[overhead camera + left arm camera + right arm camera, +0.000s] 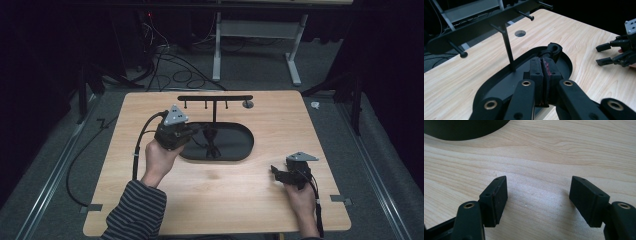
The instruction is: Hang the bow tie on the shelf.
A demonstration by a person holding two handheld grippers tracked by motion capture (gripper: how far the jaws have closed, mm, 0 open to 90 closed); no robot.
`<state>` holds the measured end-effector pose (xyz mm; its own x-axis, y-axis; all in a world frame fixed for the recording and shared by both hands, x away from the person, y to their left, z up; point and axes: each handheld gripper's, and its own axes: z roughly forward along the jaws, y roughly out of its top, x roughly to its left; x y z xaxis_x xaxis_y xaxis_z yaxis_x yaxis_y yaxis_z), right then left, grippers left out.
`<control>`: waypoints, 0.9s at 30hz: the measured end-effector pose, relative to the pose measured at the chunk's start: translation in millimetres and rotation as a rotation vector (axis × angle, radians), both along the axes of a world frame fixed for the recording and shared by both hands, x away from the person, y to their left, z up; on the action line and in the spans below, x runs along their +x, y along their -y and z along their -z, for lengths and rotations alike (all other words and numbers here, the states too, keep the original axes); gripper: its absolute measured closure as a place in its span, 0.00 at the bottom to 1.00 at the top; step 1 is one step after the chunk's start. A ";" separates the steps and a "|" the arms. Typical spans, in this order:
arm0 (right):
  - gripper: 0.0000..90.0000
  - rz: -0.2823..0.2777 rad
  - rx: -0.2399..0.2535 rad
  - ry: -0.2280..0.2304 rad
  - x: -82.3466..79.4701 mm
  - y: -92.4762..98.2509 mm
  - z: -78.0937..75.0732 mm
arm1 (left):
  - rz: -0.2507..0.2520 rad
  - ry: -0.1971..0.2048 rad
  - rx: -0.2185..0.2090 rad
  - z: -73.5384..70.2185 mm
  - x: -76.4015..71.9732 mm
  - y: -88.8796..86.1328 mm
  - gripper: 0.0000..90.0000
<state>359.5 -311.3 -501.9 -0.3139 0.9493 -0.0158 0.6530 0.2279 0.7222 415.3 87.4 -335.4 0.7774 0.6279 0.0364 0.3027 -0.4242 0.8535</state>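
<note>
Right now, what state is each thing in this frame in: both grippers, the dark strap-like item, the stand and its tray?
left gripper: shut on the dark strap, over the tray
dark strap: pinched at one end, looped end free above the tray
right gripper: open, empty, over bare table
peg stand: upright, pegs bare
tray: flat on the table

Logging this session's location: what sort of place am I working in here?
Probably a lab or recording setup rather than a home: a bare wooden table ringed by black curtains, loose cables on grey carpet behind it, and a metal-framed desk beyond.
</note>
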 end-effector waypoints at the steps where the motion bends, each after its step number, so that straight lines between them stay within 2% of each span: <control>1: 0.36 -0.001 -0.001 0.001 0.1 0.1 0.0 | -0.003 0.001 -0.004 -1.9 2.2 1.1 0.97; 6: 0.36 0.000 0.001 -0.001 0.0 0.0 0.0 | 0.000 0.002 -0.005 -4.1 7.4 2.9 0.97; 10: 0.36 0.000 0.001 -0.001 0.0 0.0 0.0 | -0.004 -0.017 -0.016 -3.3 16.4 3.5 0.97; 12: 0.36 0.001 0.001 -0.001 0.0 0.0 0.0 | -0.004 -0.007 0.002 -5.3 19.1 6.5 0.97; 14: 0.36 0.000 0.001 -0.001 0.0 0.0 0.0 | -0.006 -0.001 0.002 -6.0 19.6 8.1 0.97; 20: 0.36 0.000 0.002 -0.001 0.0 0.0 -0.1 | -0.006 -0.002 0.020 -8.0 29.5 14.3 0.97; 27: 0.36 0.000 0.001 -0.001 0.0 0.0 0.0 | -0.017 -0.001 0.018 -9.8 36.7 17.2 0.97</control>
<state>359.5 -311.3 -501.8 -0.3136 0.9494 -0.0143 0.6535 0.2267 0.7222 452.0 70.2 -325.6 0.7664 0.6407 0.0468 0.3109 -0.4338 0.8457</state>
